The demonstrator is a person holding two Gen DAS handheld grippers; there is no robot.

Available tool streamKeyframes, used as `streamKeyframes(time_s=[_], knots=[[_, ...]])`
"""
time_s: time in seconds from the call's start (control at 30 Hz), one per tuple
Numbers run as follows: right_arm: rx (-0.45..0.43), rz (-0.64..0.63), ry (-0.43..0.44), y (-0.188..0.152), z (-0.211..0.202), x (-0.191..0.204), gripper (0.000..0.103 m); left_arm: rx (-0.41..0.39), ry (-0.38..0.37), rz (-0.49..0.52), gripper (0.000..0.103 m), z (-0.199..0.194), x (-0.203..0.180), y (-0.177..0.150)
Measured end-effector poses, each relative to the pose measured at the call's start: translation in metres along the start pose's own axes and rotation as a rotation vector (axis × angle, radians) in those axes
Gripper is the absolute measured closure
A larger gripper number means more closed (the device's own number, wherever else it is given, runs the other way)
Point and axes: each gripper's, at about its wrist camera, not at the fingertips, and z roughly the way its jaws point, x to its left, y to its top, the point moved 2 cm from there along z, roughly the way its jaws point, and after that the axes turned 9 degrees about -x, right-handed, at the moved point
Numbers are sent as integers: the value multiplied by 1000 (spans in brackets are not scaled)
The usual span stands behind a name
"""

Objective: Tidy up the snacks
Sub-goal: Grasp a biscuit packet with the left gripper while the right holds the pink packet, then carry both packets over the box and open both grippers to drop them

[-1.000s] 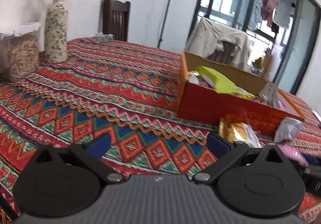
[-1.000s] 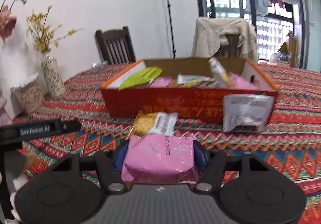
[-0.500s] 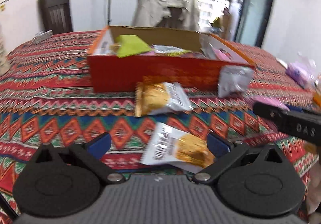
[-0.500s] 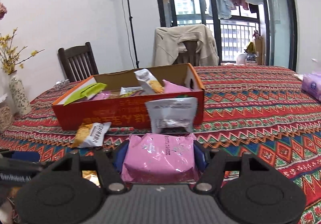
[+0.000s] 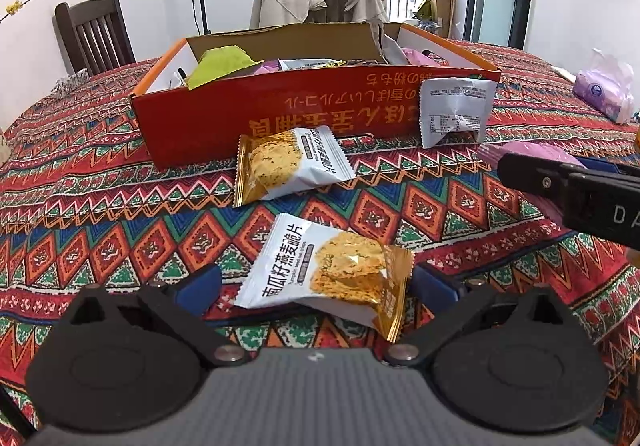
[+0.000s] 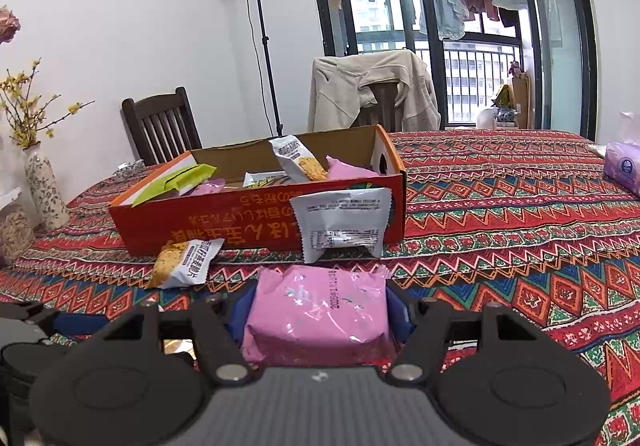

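An orange cardboard box holds several snack packets. My left gripper is open, its fingers on either side of a white-and-gold cracker packet lying on the tablecloth. A second cracker packet lies against the box front. A white packet leans on the box's right front. My right gripper is shut on a pink packet; it shows at the right edge of the left wrist view.
The table has a red patterned cloth. A purple tissue pack lies at the far right. A vase with yellow flowers and a jar stand at the left. Chairs stand behind the table.
My left gripper has swung right from the table's left side and come down around the near cracker packet. My right gripper has shifted right, still holding the pink packet.
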Motion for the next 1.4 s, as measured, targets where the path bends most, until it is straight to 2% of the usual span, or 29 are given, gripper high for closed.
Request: streamKeyframes(time_s=[0.07,0.13,0.23,0.3,0.57,0.83,1.03,1.4], knots=[[-1,1,2,0,0,0,38,-5,-13,-6,9,-2,1,0],[-2,0,2,0,0,0,38,-21,-16,-7,22,-5,0,0],[-4,-1,2,0,-2,0,38,-48,-11,-12,35,-10,-1,-1],[-8,-1,3,0,-3,-1,38,-70,-10,-16,53,-15,0,-1],[-16,-9,11,1,-4,0,38,-115,-5,-20,58,-23,2,1],[-38,-14,13,5,-7,-1,38,-205,31,-22,58,-40,9,16],[-80,-39,14,18,-7,1,38,-278,46,-33,58,-47,14,48],[-198,-78,12,80,23,5,38,-371,90,-59,58,-26,16,121]])
